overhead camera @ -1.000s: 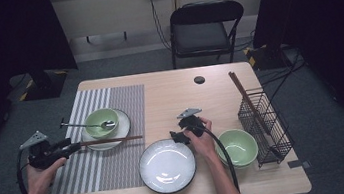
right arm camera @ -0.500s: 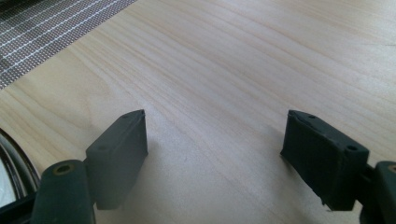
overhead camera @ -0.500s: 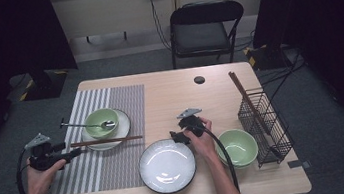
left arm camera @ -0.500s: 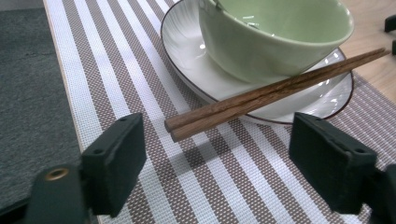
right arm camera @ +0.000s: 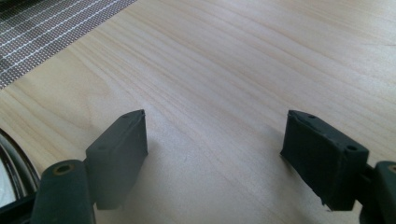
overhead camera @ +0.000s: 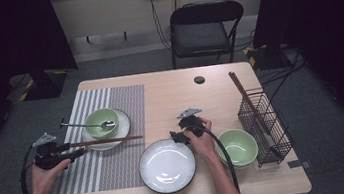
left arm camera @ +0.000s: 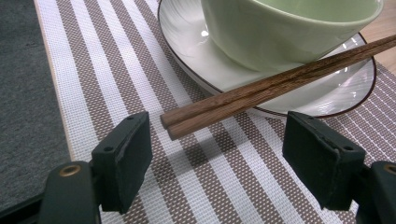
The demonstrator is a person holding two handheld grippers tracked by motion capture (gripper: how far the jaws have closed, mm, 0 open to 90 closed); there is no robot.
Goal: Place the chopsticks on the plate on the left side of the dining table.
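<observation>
Chopsticks [left arm camera: 275,86], a dark brown wooden pair, lie with their near ends on the striped grey-and-white woven placemat [left arm camera: 116,70] and their far part across the rim of the white saucer with a dark edge [left arm camera: 341,88]; the left gripper view shows this rim contact closely, along with the pale green ceramic bowl [left arm camera: 280,32] standing on that saucer. From the high view the same pair [overhead camera: 108,141] reads as a thin line just below the saucer, and that view adds a metal spoon [overhead camera: 85,125] resting in the bowl, a large white plate [overhead camera: 167,165] at the near edge, a second green bowl [overhead camera: 237,147] and a black wire rack [overhead camera: 264,122] holding another pair of sticks.

Left gripper [left arm camera: 219,154] has just been opening further and then easing in a little; its jaws stand wide, the chopstick ends just ahead of the gap, untouched. Right gripper [right arm camera: 215,154] rests with jaws wide apart over bare light wooden tabletop [right arm camera: 243,70], holding nothing, just beside the large plate.
</observation>
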